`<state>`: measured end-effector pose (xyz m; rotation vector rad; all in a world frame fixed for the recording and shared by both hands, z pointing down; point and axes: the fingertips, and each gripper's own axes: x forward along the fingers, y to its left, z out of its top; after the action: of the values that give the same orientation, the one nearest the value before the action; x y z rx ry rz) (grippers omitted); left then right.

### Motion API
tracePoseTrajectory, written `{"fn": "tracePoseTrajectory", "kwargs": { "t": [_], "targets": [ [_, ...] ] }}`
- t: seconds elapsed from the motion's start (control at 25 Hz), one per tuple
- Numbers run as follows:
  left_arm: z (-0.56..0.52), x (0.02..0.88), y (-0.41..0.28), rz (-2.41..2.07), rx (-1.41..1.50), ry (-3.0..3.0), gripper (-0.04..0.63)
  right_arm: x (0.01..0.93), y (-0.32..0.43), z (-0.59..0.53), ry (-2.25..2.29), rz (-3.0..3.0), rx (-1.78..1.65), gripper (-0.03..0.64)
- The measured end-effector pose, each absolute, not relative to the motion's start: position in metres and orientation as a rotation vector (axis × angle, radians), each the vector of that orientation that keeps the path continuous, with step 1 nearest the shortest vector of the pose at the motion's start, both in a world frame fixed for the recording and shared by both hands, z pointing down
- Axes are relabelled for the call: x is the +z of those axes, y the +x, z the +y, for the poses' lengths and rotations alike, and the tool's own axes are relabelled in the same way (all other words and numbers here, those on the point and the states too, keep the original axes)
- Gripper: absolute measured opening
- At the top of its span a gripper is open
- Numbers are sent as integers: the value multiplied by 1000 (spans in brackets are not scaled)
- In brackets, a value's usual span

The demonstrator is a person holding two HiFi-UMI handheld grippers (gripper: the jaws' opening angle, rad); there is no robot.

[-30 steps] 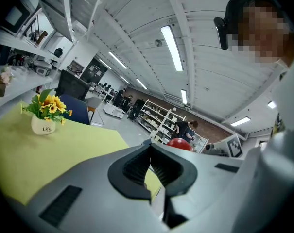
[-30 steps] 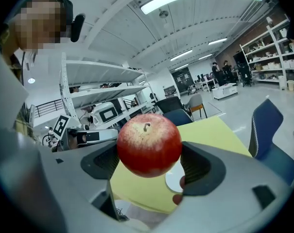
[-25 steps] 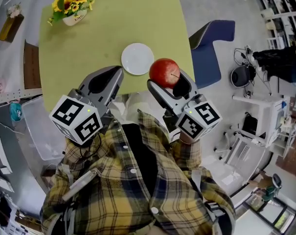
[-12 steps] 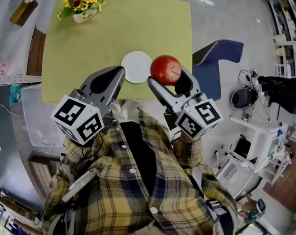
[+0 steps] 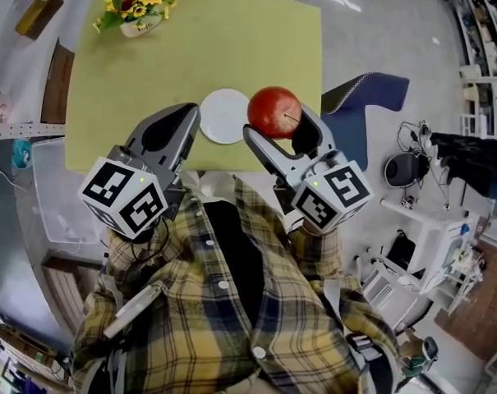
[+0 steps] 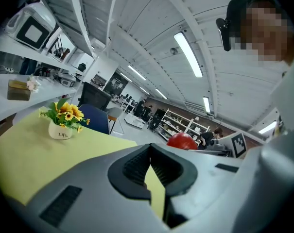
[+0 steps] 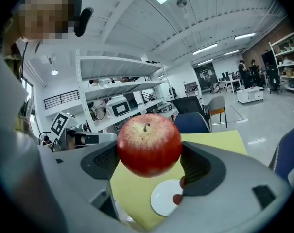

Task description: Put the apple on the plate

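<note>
Right now the round red apple is off the table, pinched at its two sides by the jaws of the grey right gripper, stem turned up and toward the gripper's camera. In the head view it sits at the middle of the frame, its left edge overlapping the rim of the small round white plate. The right gripper view shows that plate lower in the frame, beneath the fruit and apart from it. The plate lies bare near the close edge of the yellow-green tabletop. To the left, the grey left gripper hangs idle, jaws together on nothing. So, as I judge it, picking up is done; carrying over, lowering and letting go remain.
</note>
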<state>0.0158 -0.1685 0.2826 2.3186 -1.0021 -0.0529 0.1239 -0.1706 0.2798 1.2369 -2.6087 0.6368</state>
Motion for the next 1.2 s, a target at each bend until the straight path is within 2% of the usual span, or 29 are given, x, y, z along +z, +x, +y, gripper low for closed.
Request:
{"fn": "tracePoseTrajectory", "kwargs": {
  "t": [0.76,1.2],
  "targets": [
    [-161,342,19,-1023,48,2180,8,337,117,-184,1141,-2543,737,377],
    [-166,400,20,-1010,104,2106,8,409,110,-184,1059,-2453,788,377]
  ]
}}
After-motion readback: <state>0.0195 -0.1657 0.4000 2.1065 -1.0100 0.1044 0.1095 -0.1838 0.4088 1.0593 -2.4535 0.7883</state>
